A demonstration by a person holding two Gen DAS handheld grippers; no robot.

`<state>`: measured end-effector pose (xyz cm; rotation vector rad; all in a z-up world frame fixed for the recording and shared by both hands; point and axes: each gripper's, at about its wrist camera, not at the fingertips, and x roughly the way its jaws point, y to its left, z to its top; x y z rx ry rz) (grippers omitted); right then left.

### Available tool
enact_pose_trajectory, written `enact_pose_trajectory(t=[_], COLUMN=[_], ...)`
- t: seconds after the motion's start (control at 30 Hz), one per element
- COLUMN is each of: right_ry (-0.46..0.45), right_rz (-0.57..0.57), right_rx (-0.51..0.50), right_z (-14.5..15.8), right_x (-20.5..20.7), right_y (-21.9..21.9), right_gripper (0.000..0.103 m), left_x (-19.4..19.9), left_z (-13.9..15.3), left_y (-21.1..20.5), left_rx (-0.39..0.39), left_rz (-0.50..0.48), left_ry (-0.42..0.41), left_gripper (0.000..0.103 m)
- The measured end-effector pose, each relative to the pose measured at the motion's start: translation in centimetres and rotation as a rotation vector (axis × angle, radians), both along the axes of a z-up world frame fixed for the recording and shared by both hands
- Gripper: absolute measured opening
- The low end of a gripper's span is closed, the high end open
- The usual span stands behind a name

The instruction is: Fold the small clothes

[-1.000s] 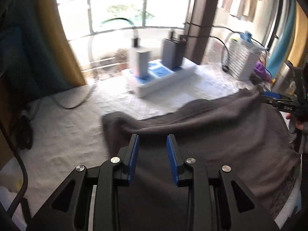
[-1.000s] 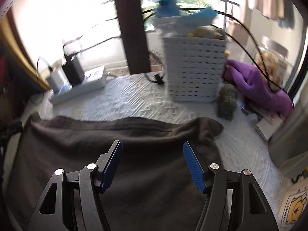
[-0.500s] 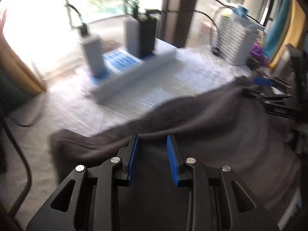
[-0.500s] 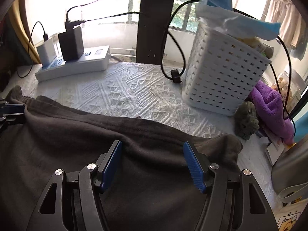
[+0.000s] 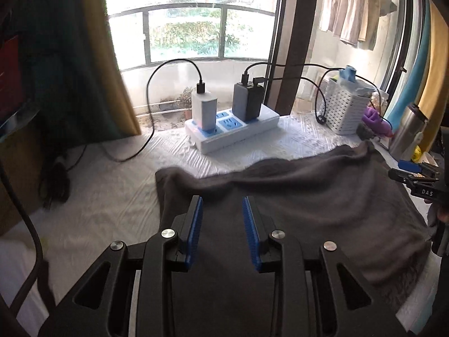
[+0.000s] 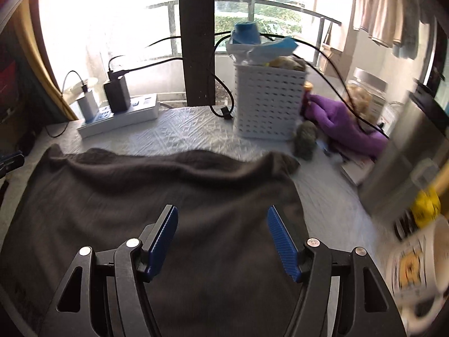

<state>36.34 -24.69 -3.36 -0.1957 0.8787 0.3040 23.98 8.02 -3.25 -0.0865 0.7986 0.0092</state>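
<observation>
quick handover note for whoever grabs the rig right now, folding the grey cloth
Left gripper: jaws apart over the cloth's left part, nothing pinched.
Right gripper: wider open over its right part, also empty; the jaws have just been opening.
Grey cloth: flat on the white table cover, far edge rumpled, short of the power strip and basket.
Done: how many folds are in I cannot tell.
Left: regrip an edge and fold.

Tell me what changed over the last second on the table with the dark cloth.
Both views swung during the second, so both hands moved. The right claw has just been opening slightly, with nothing gripped. The grey cloth stayed spread with its far edge rumpled; the left claw kept its narrow gap. Power strip and white basket unmoved.
</observation>
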Motion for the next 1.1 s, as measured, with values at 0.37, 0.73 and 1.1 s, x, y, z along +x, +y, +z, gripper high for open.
enact_pose_trajectory(t=[0.37,0.73,1.1], right_ry=[-0.033,-0.006,0.116], right_rz=[-0.061,-0.162,-0.199], right_rx=[0.024,0.096,0.227], right_z=[1.6,1.6,-3.1], right_x=[-9.1,-16.8,-21.5], right_y=[-3.5,-9.8,-12.6], right_gripper=[0.079,0.079,0.083], left_x=[-7.7,-13.5,-16.9], left_z=[-1.0,-1.3,-3.0], left_y=[-1.3,-3.3,-1.8], left_rx=[-0.077,-0.101,-0.115], left_rz=[0.007,-0.043,0.043], left_ry=[-0.023,-0.032,0.006], left_gripper=[0.056,0.056,0.056])
